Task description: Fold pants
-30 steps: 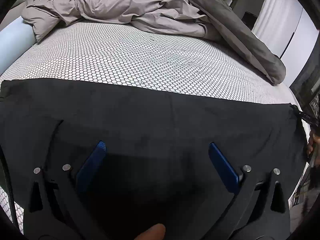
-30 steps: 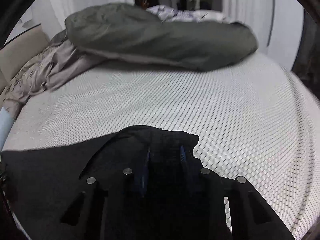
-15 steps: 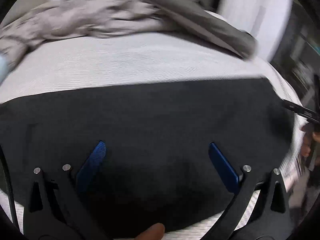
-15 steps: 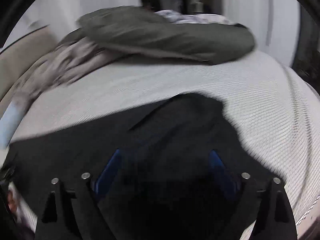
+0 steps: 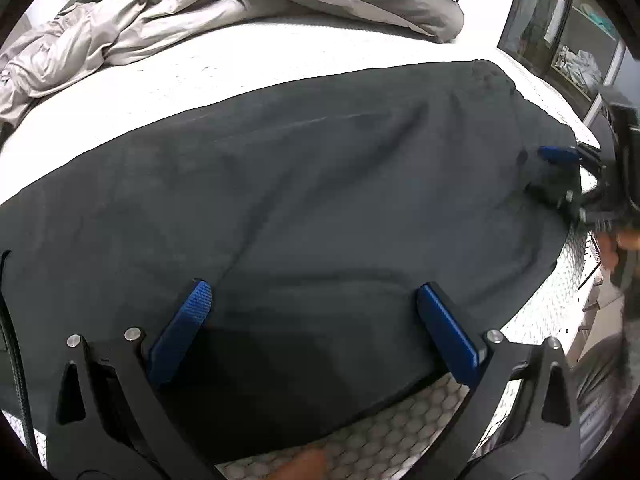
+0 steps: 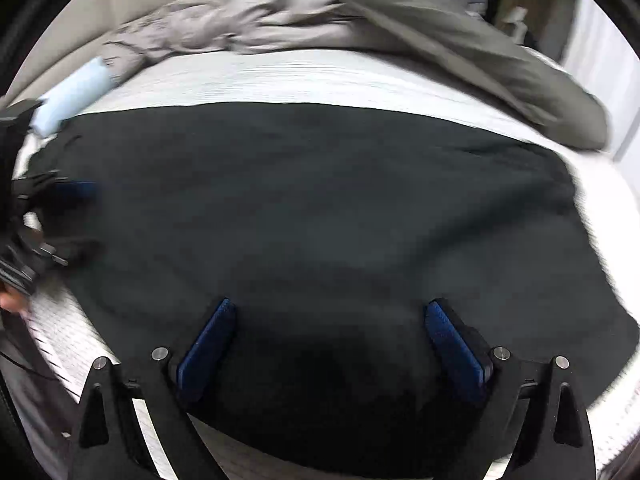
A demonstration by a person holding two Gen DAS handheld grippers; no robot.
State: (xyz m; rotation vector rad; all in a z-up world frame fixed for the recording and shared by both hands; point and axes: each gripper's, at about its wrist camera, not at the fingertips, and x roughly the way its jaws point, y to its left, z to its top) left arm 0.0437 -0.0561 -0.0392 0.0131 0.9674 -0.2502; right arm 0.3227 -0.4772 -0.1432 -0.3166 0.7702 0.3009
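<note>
Black pants (image 5: 304,184) flat on the bed (image 5: 248,64)
Left tool (image 5: 312,320) released above the pants; right tool (image 6: 330,338) released too; no writing readable.

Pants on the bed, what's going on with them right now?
A person is folding dark pants on a white patterned mattress, with a handheld gripper in each hand. Both the left gripper and the right gripper hang over the near edge of the cloth with jaws wide apart, holding nothing. The pants lie spread flat, and crumpled grey bedding is bunched at the far side.
</note>
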